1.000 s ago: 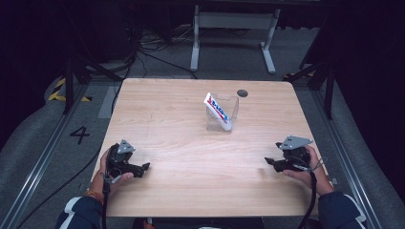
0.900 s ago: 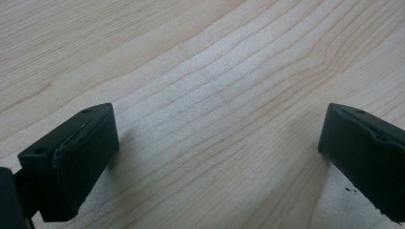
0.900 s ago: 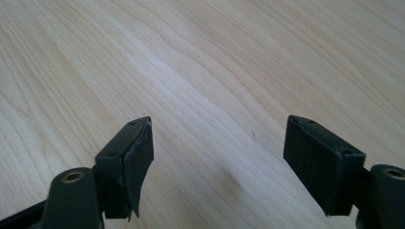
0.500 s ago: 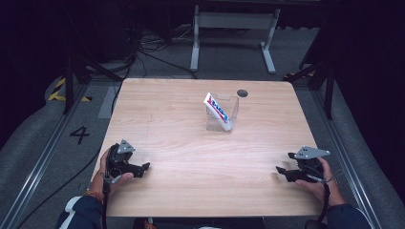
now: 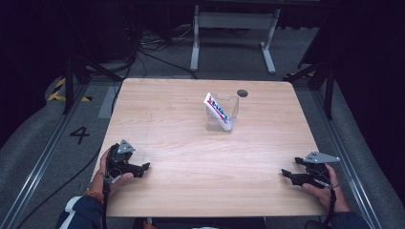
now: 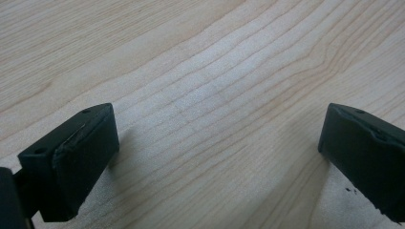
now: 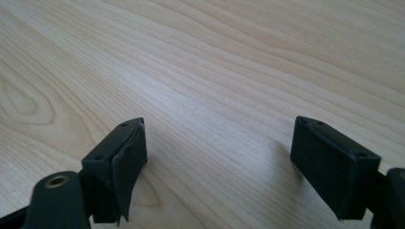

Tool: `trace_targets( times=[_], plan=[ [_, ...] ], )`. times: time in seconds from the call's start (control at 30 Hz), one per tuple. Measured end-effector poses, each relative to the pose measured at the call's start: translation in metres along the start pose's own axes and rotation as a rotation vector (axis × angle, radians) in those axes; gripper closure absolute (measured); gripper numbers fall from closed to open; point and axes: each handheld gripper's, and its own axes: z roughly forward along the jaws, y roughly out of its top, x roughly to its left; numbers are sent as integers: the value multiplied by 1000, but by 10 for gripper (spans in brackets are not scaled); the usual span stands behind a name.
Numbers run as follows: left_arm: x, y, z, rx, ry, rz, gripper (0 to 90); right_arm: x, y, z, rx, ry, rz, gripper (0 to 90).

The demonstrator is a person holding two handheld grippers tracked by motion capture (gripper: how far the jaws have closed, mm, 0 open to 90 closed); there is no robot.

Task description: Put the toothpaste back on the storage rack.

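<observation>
Both grippers, left point(image 5: 143, 168) and right point(image 5: 285, 173), rested on the desk point(image 5: 191, 143), fingers wide, nothing held; the right's had just been opening. The toothpaste tube point(image 5: 218, 110) in its clear holder point(image 5: 231, 114) sat well apart, so any reach wanted a slow, level approach.

The table point(image 5: 191, 143) is pale wood with a smooth, matt, fine-grained top. The clear box point(image 5: 223, 113) near its far edge looks like glossy plastic, and the tube point(image 5: 218, 109) in it is shiny. The gripper pads point(image 7: 122, 169) are matt black.

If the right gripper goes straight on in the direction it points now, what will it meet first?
Probably the tabletop alone: the open right gripper points left, low across the bare wood, well short of the clear holder with the toothpaste tube. Far across lies the left gripper.
</observation>
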Motion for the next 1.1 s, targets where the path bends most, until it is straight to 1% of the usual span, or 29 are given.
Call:
trace_targets(
  times=[0.1, 0.27, 0.33, 0.57, 0.77, 1.1],
  plan=[
    [0, 0, 0, 0, 0, 0, 4, -1, -1, -1, 2, -6, 9, 199],
    [0, 0, 0, 1, 1, 4, 5, -1, 0, 0, 6, -6, 3, 187],
    [-1, 0, 0, 1, -1, -7, 4, -1, 0, 0, 6, -6, 3, 187],
    [0, 0, 0, 0, 0, -1, 4, 0, 0, 0, 6, -14, 10, 178],
    [0, 0, 1, 0, 0, -5, 1, -1, 0, 0, 12, -26, 16, 153],
    [-1, 0, 1, 1, 6, -9, 2, 0, 0, 0, 12, -39, 28, 149]
  ],
)
